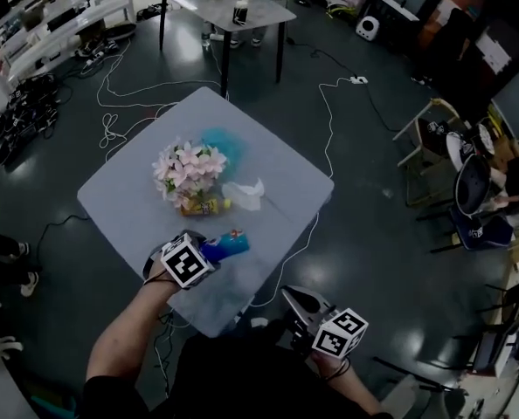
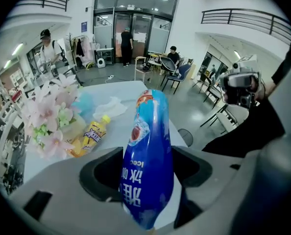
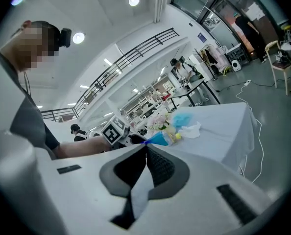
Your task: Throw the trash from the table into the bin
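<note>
The left tool (image 1: pixel 205 253) pinches one blue snack packet (image 1: pixel 231 244) over the counter (image 1: pixel 281 160). On it lie one yellow bottle (image 1: pixel 204 205), one white tissue (image 1: pixel 245 194), one teal wad (image 1: pixel 225 143) and one flower bunch (image 1: pixel 188 166). The right tool (image 1: pixel 293 298) is pressed together, empty.

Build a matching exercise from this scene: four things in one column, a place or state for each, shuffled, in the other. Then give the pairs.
Things
1. blue packet
2. yellow bottle
3. white tissue
4. right gripper

Places or states
A. jaws shut, nothing between them
B. crumpled on the table
C. clamped between the jaws of the left gripper
D. lying on its side by the flowers

Pairs: 1-C, 2-D, 3-B, 4-A
</note>
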Demonstrator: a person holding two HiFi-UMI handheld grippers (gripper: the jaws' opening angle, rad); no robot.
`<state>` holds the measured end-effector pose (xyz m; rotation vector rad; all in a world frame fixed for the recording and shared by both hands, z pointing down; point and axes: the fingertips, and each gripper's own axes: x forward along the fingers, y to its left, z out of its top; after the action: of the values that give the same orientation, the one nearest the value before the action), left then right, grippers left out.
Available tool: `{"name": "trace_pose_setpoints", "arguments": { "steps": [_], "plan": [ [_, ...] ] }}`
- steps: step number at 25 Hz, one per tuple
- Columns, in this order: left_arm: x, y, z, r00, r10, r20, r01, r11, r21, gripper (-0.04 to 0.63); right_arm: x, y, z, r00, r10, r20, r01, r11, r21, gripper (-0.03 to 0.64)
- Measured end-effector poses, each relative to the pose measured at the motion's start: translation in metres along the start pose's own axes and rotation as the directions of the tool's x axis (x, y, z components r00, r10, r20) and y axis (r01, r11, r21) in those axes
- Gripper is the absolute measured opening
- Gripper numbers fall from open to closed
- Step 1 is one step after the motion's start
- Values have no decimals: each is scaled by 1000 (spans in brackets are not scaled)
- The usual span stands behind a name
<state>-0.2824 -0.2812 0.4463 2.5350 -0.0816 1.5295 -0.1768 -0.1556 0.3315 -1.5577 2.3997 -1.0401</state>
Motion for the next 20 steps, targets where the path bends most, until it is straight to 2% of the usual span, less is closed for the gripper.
{"name": "trace_pose_setpoints", "arguments": {
  "steps": [6, 20],
  "plan": [
    [1, -43, 35, 1000, 16, 21, -17, 999, 37, 311, -53, -22, 3, 997, -27, 67, 27, 1000, 1, 3],
    [36, -157, 122, 999, -33, 12, 31, 989, 145, 311, -174, -73, -4, 975, -101, 197, 92, 994, 54, 3]
  ]
}}
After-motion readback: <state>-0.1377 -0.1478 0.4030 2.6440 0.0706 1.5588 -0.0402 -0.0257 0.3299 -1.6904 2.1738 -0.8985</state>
